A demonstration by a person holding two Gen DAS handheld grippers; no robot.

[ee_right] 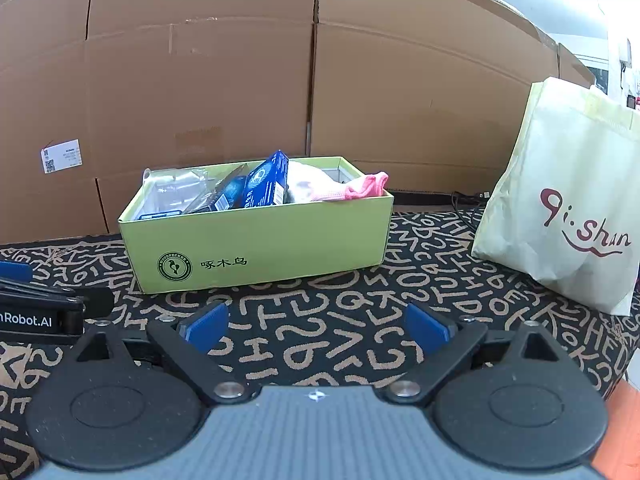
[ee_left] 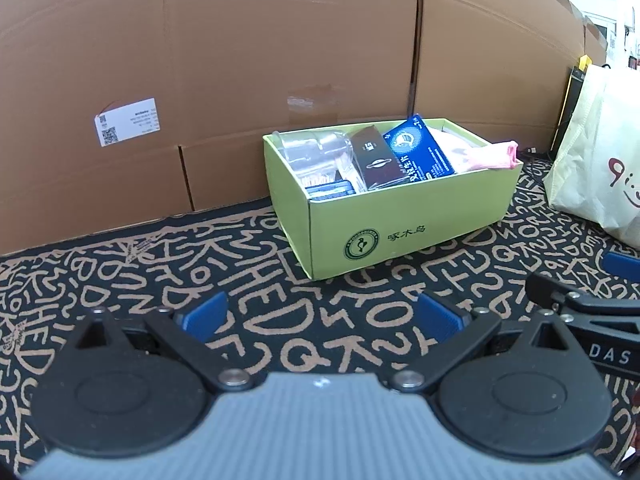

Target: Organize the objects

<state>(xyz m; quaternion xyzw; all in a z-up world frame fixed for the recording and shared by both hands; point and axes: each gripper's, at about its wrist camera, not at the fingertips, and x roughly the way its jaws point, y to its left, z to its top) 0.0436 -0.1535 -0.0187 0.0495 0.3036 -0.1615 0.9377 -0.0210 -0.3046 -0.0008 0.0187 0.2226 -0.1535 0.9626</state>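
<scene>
Jaws on left gripper (ee_left: pixel 320 318) and right gripper (ee_right: pixel 316 326) are gaping, carrying nothing. Risk: blue packet (ee_right: pixel 267 181) leaning in crowded green box (ee_right: pixel 260 240), likely toppling if nudged.

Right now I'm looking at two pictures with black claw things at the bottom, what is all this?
Those claws are two hand-held grippers; a person holds one in each hand, and each carries a camera looking along its blue-padded fingers. One picture is from the left gripper, the other from the right gripper. Both are open and hold nothing. Ahead, on a black patterned cloth, sits a green box already filled with items, including a blue packet and something pink. A cream tote bag stands to its right, with brown cartons behind.
</scene>
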